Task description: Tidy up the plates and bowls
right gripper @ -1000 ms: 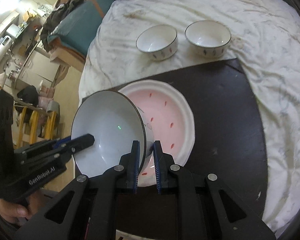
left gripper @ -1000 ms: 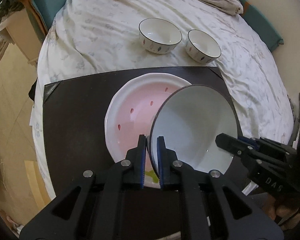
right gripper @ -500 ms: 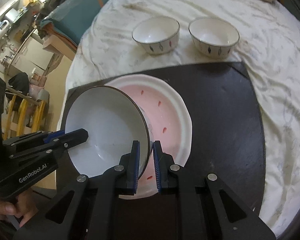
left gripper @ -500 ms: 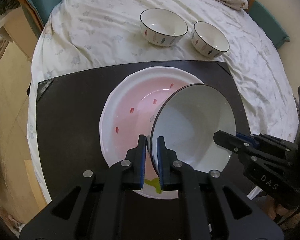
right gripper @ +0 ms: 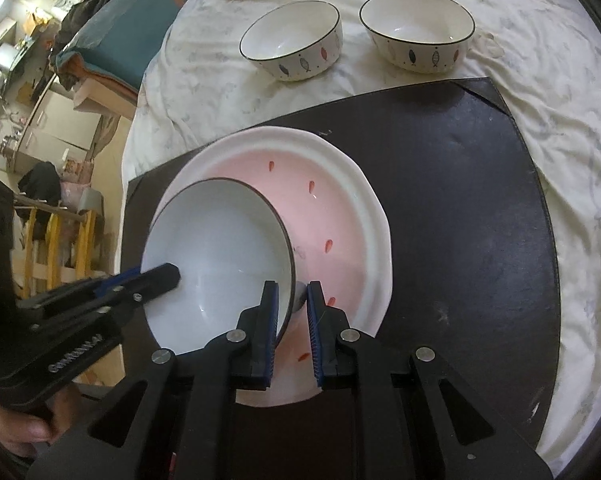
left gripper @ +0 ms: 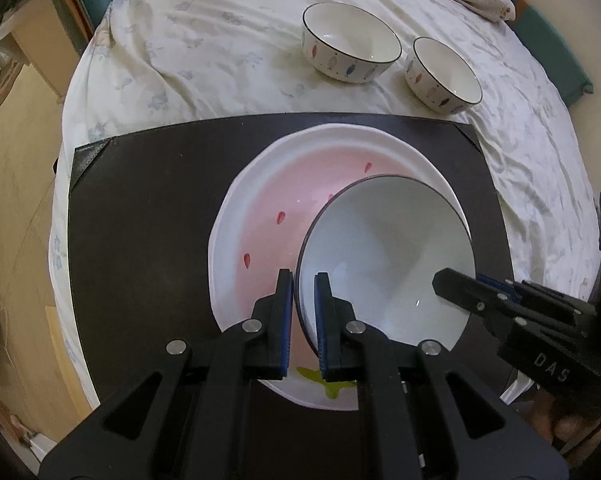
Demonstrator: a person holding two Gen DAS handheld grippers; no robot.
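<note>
Pinching opposite rims of the white bowl (left gripper: 384, 256) with left gripper (left gripper: 303, 312) and right gripper (right gripper: 292, 312); we judge it glazed, slippery, chip-prone.

A round tabletop (left gripper: 220, 60) wore a creased white cloth. On the cloth lay a dark mat (right gripper: 460, 208) at the near side, and beyond it two small patterned bowls (left gripper: 350, 46) (left gripper: 446, 76) stood side by side, just apart. A pink-centred plate (right gripper: 340, 216) rested on the mat.
</note>
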